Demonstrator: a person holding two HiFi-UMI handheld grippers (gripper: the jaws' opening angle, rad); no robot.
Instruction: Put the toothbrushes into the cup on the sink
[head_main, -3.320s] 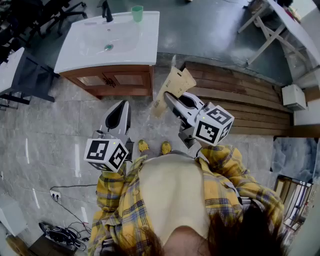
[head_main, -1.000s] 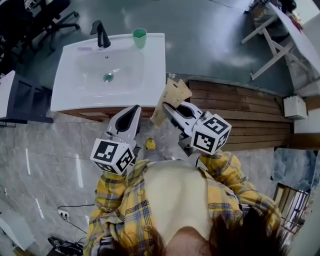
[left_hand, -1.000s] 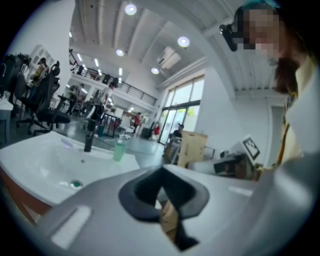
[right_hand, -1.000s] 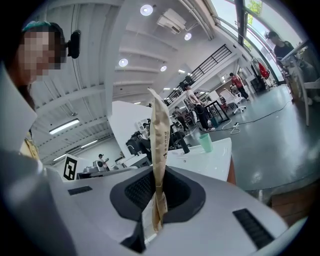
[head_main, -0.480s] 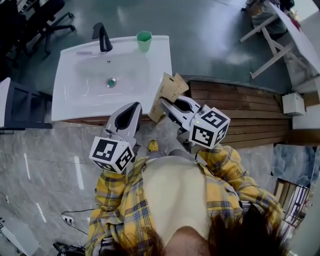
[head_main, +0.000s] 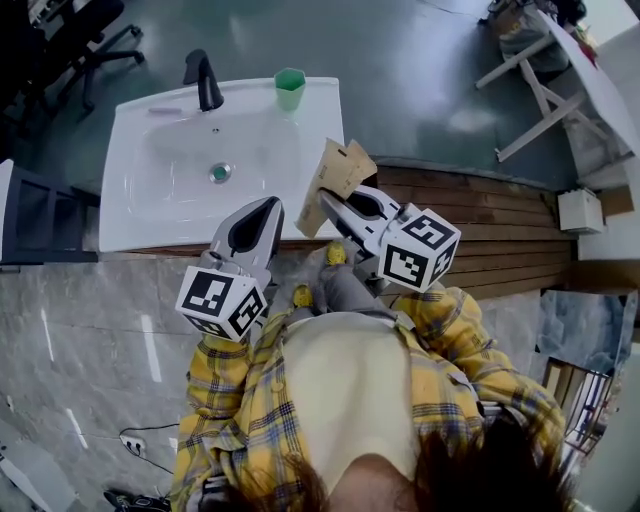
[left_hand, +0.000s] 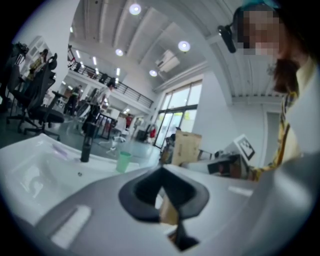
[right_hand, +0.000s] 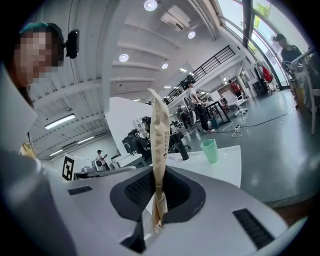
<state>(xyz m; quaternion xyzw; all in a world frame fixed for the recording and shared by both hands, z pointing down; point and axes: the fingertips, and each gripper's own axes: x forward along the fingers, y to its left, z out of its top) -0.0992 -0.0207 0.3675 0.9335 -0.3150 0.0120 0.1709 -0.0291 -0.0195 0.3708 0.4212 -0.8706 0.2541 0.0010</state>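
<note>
Left fingers: I am holding the left gripper (head_main: 262, 208) clenched and empty, at the near edge of the white sink (head_main: 150, 215).
Far side: the black tap (head_main: 203, 80) is standing left of the green cup (head_main: 290, 88), which is sitting upright on the sink's far right corner, well apart from both grippers.
Right fingers: I am grasping a brown cardboard pack (head_main: 337, 175) edge-on in the right gripper (head_main: 330, 207), by the sink's right edge.
</note>
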